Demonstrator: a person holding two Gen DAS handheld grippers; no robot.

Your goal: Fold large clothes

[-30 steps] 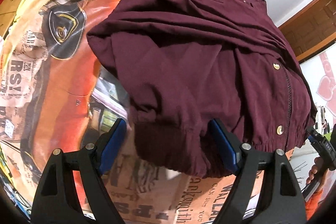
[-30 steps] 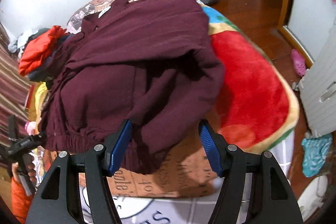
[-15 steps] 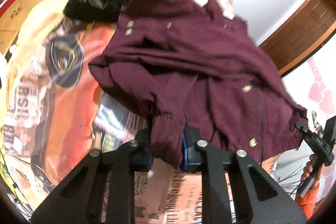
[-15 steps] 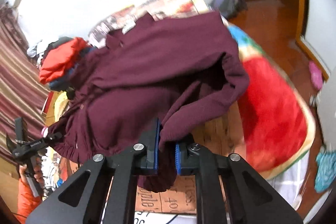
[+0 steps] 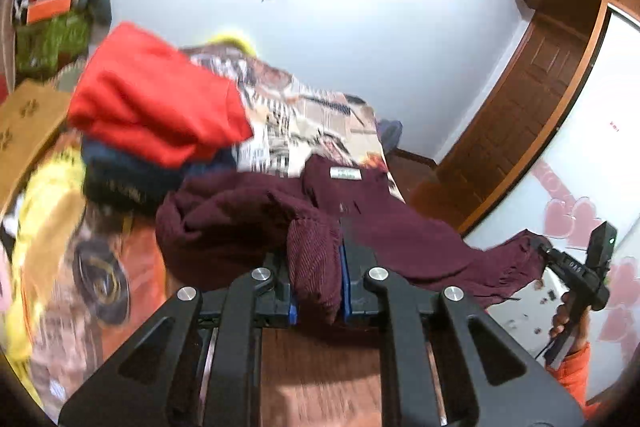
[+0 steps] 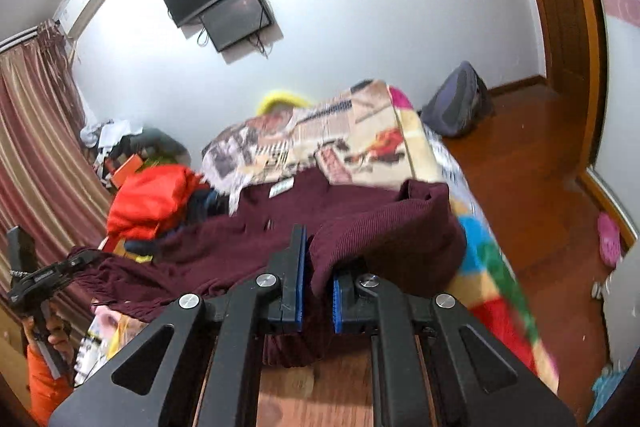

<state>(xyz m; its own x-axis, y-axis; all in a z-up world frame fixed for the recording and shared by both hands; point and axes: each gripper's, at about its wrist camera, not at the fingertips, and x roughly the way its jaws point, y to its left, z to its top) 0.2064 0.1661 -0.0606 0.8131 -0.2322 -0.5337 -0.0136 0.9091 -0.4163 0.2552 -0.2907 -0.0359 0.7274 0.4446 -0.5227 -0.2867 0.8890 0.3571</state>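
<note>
A maroon jacket (image 5: 248, 223) is held lifted at its ribbed hem above a bed covered by a printed blanket (image 6: 320, 135), with its collar end lying on the blanket ahead of the tongs. The left gripper (image 5: 316, 283) is clamping down on a bunched fold of ribbed knit, the jaws closing; the right gripper (image 6: 318, 291) is clenched on the other hem corner. The cloth is judged soft, limp and fairly heavy, so sagging between the two grips is expected; the thick ribbed band is the surest hold. Left of the left tongs a stack of folded clothes (image 5: 156, 119) is crowded close. Right of the right tongs, the bed edge drops to bare wood floor (image 6: 532, 187)
</note>
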